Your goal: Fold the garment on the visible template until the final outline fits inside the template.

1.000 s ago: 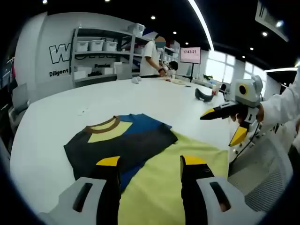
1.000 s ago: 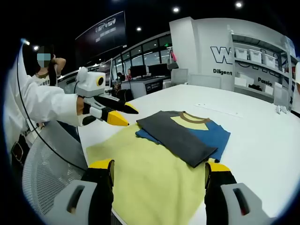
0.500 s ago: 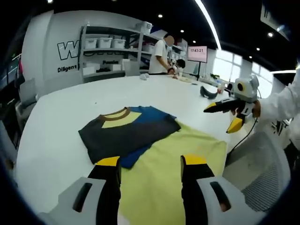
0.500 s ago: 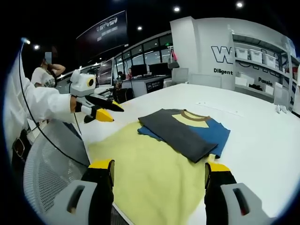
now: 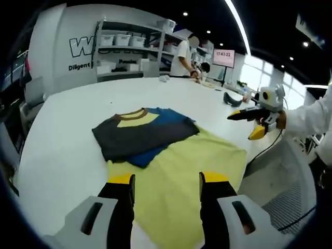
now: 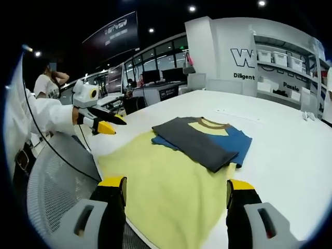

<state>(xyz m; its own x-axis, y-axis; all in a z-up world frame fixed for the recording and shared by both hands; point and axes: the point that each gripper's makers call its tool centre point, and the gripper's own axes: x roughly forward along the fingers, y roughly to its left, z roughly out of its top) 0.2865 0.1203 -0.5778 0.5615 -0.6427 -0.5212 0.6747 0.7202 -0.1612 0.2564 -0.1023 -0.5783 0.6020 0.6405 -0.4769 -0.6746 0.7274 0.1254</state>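
Note:
A folded garment [image 5: 142,135], dark grey and blue with a yellow patch and brown collar, lies on the white table [image 5: 67,119], overlapping the far end of a yellow template sheet [image 5: 179,179]. In the right gripper view the garment [image 6: 205,140] rests at the far end of the template [image 6: 166,187]. My left gripper [image 5: 166,181] hovers open above the template's near part, nothing between its jaws. My right gripper [image 6: 175,188] is open and empty too. The right gripper [image 5: 248,120] hangs open beyond the table's right edge; the left gripper [image 6: 101,123] shows open at left.
A grey mesh office chair [image 6: 57,192] stands at the table's near edge. Shelves with white bins [image 5: 122,52] line the far wall. A person [image 5: 182,57] stands at the table's far end, and another person [image 6: 49,83] stands at left. A dark object [image 5: 232,98] lies on the table.
Both grippers have pulled back from the table, so garment and template look farther and smaller. The garment lies still. Each gripper has stayed open.

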